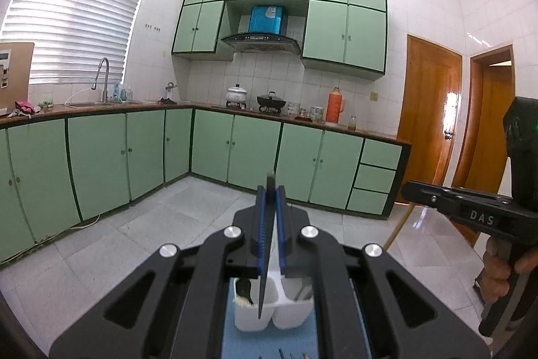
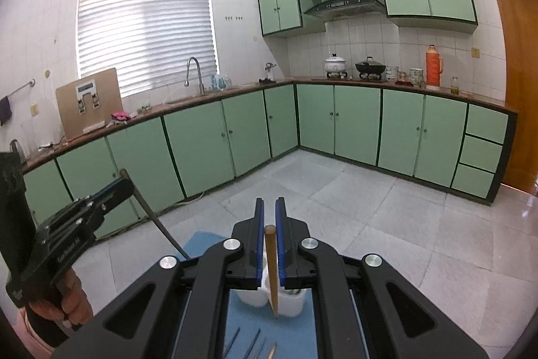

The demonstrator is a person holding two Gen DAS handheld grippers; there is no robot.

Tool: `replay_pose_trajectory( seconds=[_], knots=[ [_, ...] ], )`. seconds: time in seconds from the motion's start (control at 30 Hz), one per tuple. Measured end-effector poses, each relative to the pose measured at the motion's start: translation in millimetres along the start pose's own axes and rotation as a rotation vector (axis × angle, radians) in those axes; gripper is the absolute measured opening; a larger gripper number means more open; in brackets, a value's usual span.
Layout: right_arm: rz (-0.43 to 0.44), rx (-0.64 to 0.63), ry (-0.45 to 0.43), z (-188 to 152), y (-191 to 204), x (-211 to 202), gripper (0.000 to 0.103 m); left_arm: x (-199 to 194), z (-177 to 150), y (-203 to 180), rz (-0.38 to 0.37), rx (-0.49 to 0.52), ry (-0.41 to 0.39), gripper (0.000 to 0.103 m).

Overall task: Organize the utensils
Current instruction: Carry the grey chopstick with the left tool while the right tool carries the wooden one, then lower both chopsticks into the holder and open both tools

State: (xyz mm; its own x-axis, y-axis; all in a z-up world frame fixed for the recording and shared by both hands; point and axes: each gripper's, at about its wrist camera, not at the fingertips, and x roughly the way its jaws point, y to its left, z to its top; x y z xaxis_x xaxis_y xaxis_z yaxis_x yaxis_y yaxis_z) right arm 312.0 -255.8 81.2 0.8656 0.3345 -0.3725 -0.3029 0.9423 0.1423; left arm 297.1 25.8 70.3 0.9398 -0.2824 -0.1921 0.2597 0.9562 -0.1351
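My left gripper (image 1: 271, 190) is shut on a black chopstick (image 1: 266, 258) that points down toward a white two-compartment utensil holder (image 1: 272, 315) on a blue mat (image 1: 232, 335). A brush-like item stands in the holder's left compartment. My right gripper (image 2: 269, 202) is shut on a brown wooden chopstick (image 2: 271, 268) whose tip hangs over the same holder (image 2: 285, 303). The left gripper (image 2: 111, 190) with its black chopstick also shows in the right wrist view. The right gripper's body (image 1: 470, 207) shows at the right of the left wrist view.
Several thin utensils (image 2: 248, 342) lie on the blue mat (image 2: 296, 335) in front of the holder. Green kitchen cabinets (image 1: 235, 150), a sink and a stove with pots line the far walls. Wooden doors (image 1: 430, 110) stand at the right.
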Motion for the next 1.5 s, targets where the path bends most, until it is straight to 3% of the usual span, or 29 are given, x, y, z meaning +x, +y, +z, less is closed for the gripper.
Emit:
replay_pose_trajectory(
  seconds=[0.4,0.8,1.1,1.37,1.43,1.5],
  knots=[
    [-0.016,0.022,-0.017,22,-19,59,0.007,68,-1,-6,0.005,-0.012,0.012,0.005],
    [-0.002,0.08,0.088,-22,-33,115,0.007,127,-51,15,0.044,-0.032,0.118,0.005],
    [-0.024,0.137,0.139,-54,-46,132,0.007,139,-82,35,0.076,-0.059,0.199,0.005],
    [-0.056,0.188,0.138,-64,-63,127,0.008,132,-85,38,0.101,-0.062,0.197,0.007],
    [-0.072,0.186,0.133,-65,-66,124,0.01,130,-87,41,0.108,-0.072,0.203,0.011],
    [-0.078,0.193,0.133,-66,-68,123,0.013,129,-88,45,0.115,-0.089,0.207,0.033]
  ],
)
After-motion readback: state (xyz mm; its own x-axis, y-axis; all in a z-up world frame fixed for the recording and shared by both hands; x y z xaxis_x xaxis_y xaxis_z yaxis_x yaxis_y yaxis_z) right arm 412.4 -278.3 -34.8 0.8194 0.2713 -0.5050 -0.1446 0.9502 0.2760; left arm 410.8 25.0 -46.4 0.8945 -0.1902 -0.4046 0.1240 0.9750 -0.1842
